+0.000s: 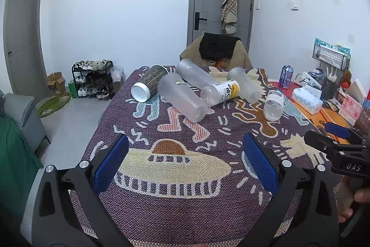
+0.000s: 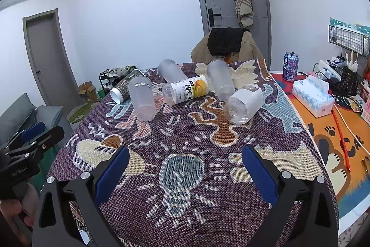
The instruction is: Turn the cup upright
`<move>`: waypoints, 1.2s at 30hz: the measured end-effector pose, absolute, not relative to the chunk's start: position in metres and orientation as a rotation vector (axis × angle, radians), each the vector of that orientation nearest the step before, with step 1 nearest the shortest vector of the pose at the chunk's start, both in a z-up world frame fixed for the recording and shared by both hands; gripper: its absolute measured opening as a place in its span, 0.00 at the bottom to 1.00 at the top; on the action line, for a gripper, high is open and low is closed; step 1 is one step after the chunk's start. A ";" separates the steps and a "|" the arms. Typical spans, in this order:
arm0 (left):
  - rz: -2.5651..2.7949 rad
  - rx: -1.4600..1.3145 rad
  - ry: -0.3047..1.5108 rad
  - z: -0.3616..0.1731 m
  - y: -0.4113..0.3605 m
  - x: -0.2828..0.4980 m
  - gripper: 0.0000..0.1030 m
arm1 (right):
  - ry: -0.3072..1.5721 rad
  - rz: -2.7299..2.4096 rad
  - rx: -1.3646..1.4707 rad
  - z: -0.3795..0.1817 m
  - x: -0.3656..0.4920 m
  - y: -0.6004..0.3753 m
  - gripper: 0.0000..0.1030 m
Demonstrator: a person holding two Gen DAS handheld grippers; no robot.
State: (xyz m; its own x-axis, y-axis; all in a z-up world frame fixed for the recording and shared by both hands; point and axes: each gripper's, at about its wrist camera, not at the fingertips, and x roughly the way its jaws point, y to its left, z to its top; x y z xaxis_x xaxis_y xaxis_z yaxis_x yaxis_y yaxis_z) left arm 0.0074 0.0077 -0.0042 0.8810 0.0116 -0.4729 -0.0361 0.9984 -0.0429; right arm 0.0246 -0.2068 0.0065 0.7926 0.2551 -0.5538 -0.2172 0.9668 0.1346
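Across the near half of the woven cloth (image 2: 185, 136) lies bare room, and both grippers hang over it: left gripper (image 1: 185, 161) and right gripper (image 2: 185, 168), blue-padded jaws spread wide, gripping nothing. Farther back, well apart from both, the frosted plastic cup (image 1: 182, 96) lies on its side (smooth, tapered), touching a dark printed cup (image 1: 150, 82) and a labelled clear bottle (image 1: 219, 92). Beyond the cloth's right edge sits a tissue pack (image 2: 312, 96).

Left hand-held gripper (image 1: 185, 161) open over tablecloth (image 1: 185, 207); frosted cup (image 1: 182, 96) lying sideways w/ bottles.
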 end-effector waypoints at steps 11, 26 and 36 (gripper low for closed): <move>0.023 -0.065 0.501 -0.004 0.014 0.011 0.95 | 0.628 0.278 0.057 0.005 0.035 -0.201 0.93; 0.037 -0.163 0.535 -0.011 0.052 0.043 0.95 | 0.681 0.405 -0.015 0.017 0.098 -0.163 0.92; 0.099 -0.244 0.555 -0.023 0.089 0.061 0.95 | 0.752 0.503 -0.098 0.012 0.151 -0.109 0.84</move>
State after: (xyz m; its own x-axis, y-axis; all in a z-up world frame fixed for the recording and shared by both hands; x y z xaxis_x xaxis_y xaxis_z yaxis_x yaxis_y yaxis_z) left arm 0.0609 0.0891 -0.0234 0.8461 0.0276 -0.5322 -0.1587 0.9664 -0.2022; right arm 0.1508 -0.1087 0.0122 0.6183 0.4019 -0.6754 -0.4707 0.8776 0.0912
